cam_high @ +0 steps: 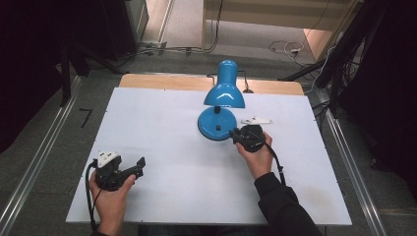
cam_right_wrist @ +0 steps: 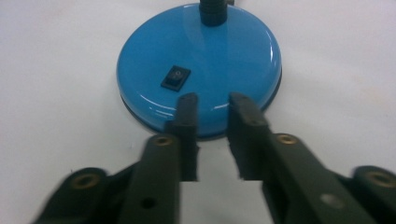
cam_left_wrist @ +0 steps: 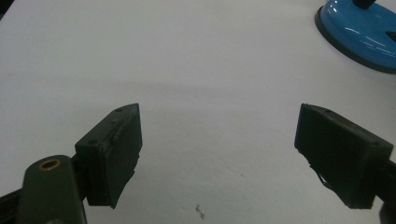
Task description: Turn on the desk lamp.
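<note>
A blue desk lamp stands on the white table, its round base (cam_high: pixel 216 125) (cam_right_wrist: pixel 201 60) under the domed shade (cam_high: pixel 224 93). A black rocker switch (cam_right_wrist: pixel 176 77) sits on the base. My right gripper (cam_high: pixel 235 133) (cam_right_wrist: pixel 214 102) points at the near rim of the base, just short of the switch. Its jaws stand almost together with a narrow gap and nothing between them. My left gripper (cam_high: pixel 141 164) (cam_left_wrist: pixel 219 140) rests at the table's front left, jaws wide open over bare table, with the lamp base (cam_left_wrist: pixel 359 32) far off at its upper right.
The white tabletop (cam_high: pixel 162 123) has a wooden strip (cam_high: pixel 167 81) along its back edge. Metal rails run along both sides of the table. Cables (cam_high: pixel 290 48) lie on the floor behind it.
</note>
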`<state>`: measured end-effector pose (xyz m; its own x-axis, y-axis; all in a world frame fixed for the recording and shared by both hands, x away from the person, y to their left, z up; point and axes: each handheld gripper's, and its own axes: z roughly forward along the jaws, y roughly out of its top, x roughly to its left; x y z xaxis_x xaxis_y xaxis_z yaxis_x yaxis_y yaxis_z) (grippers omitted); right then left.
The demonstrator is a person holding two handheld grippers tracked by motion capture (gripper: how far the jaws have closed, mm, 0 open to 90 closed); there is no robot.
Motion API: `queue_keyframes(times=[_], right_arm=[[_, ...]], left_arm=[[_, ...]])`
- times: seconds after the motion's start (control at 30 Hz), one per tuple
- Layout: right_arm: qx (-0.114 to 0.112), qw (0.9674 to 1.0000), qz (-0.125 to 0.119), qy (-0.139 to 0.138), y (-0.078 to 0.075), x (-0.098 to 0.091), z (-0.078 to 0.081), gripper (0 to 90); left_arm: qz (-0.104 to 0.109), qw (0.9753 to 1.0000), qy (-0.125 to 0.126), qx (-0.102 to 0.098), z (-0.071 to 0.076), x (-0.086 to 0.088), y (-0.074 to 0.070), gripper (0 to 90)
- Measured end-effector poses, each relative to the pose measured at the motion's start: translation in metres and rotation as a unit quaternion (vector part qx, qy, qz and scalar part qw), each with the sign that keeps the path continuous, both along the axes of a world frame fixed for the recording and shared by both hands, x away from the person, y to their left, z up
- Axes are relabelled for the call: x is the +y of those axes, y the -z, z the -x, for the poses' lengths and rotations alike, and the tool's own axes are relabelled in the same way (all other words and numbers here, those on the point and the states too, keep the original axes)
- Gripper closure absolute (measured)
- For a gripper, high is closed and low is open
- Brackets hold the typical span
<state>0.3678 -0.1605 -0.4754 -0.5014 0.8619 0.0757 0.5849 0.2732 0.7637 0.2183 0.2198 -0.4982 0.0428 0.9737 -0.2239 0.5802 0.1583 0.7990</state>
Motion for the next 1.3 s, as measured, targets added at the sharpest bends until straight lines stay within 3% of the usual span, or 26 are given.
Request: queue_keyframes(times=[0.1, 0.63, 0.97, 1.3], right_arm=[[-0.004, 1.0, -0.003, 0.0, -0.001, 0.004, -0.002, 87.8], [-0.008, 0.9999, -0.009, -0.007, 0.0, 0.023, -0.015, 88.1], [-0.005, 0.9998, -0.019, -0.009, 0.009, 0.033, -0.022, 88.1], [-0.008, 0.9998, -0.013, -0.012, 0.009, 0.039, -0.027, 88.0]], left_arm=[[0.001, 1.0, -0.001, -0.001, 0.0, 0.0, 0.0, 15.7], [0.002, 1.0, 0.0, -0.001, 0.0, 0.001, 0.0, 15.8], [0.001, 1.0, 0.0, -0.002, 0.0, 0.0, 0.0, 16.3], [0.002, 1.0, 0.001, -0.001, 0.0, 0.0, 0.001, 16.2]])
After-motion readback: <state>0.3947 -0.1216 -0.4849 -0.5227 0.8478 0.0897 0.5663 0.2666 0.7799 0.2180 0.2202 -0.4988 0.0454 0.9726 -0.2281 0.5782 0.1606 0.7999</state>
